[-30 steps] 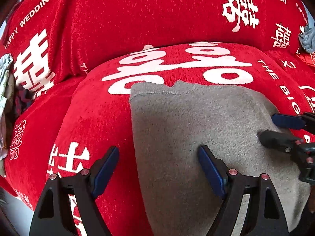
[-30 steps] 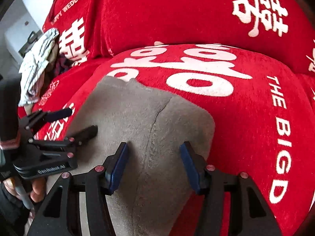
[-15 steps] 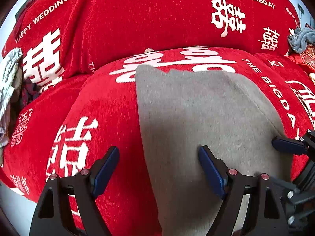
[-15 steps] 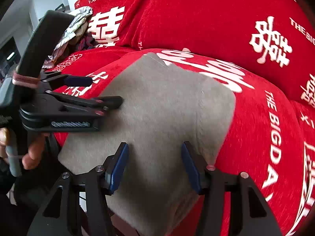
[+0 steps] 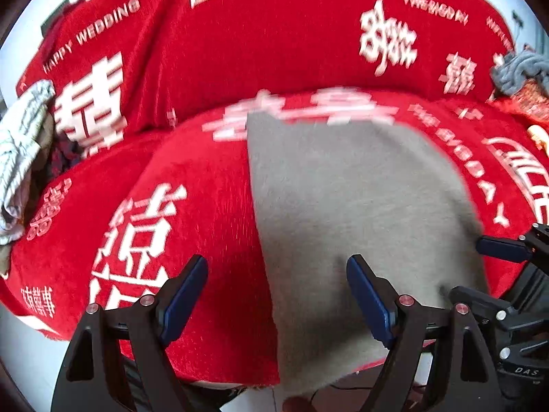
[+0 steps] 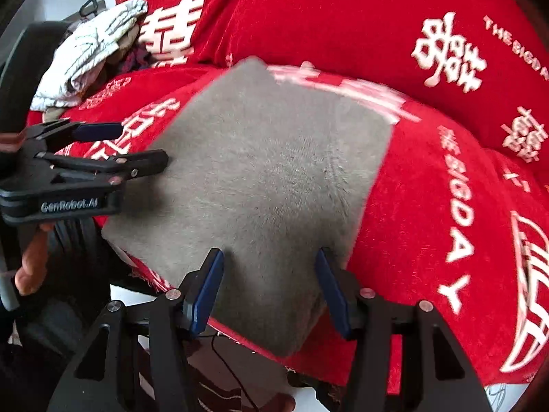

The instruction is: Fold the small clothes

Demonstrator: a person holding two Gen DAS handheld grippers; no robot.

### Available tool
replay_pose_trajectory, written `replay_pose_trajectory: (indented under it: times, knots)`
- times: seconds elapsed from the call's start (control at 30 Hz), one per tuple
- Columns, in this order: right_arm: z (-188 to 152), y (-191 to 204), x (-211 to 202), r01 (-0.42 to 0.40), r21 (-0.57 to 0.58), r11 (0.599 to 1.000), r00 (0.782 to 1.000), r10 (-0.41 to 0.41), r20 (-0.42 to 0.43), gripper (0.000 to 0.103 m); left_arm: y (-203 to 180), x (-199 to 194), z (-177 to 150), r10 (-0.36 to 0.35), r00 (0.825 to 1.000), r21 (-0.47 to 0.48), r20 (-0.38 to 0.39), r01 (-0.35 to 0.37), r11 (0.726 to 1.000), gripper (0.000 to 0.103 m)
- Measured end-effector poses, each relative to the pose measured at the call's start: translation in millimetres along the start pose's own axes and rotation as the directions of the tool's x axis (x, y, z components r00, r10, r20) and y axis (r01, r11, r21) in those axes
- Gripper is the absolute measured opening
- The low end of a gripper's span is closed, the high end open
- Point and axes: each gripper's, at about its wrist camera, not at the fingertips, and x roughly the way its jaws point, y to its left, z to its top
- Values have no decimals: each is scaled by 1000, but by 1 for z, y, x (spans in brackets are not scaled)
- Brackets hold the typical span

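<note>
While I hold both tools low at the front of the seat, the grey garment (image 6: 271,178) lies flat as a folded rectangle on the red wedding-print sofa cover (image 5: 192,185), its near edge hanging a little over the front of the cushion. My left gripper (image 5: 276,295) stands wide apart, nothing between the blue pads (image 5: 183,295); one finger sits over bare red cover, the other over the grey cloth, so the garment's left edge runs right between them. My right gripper (image 6: 269,290) is spread open too, both fingers over the near right corner of the garment, and I cannot tell whether the tips touch the fabric.

From the right wrist view I see the left tool off to the side, its dark fingers apart, the lower one reaching to the garment's left edge. From the left wrist view the right tool shows at the far right, just beside the garment's right edge.

Over on the left a striped white cloth pile (image 6: 92,48) rests on the sofa, well apart from the garment. On the far right, a grey knitted item (image 5: 518,68) sits on the sofa.
</note>
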Motion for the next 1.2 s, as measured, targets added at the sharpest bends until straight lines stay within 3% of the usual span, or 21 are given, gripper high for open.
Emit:
replay_pose_trajectory:
  times: [0.1, 0.27, 0.5, 0.63, 0.8, 1.0, 1.2]
  knots:
    - [4, 11, -20, 50, -20, 999, 997, -49, 59, 76, 1, -14, 2, 11, 999, -36, 36, -9, 999, 84]
    - [10, 24, -30, 116, -21, 993, 990, -114, 77, 76, -5, -20, 2, -31, 999, -40, 17, 31, 999, 84]
    - [9, 22, -26, 129, 71, 989, 990, -132, 41, 76, -19, -27, -11, 58, 997, -45, 42, -56, 997, 84]
    - [7, 19, -25, 154, 94, 984, 987, -157, 27, 76, -18, -28, -16, 19, 999, -69, 33, -17, 997, 84]
    - [5, 18, -29, 165, 115, 980, 985, -169, 29, 76, -16, -33, -19, 51, 997, -73, 58, -47, 996, 84]
    - [1, 20, -33, 171, 121, 978, 984, -175, 27, 76, -11, -38, -21, -6, 996, -94, 89, 15, 996, 84]
    - [-1, 25, -33, 181, 111, 977, 983, -184, 23, 76, -7, -46, -24, 58, 991, -121, 117, -44, 992, 84]
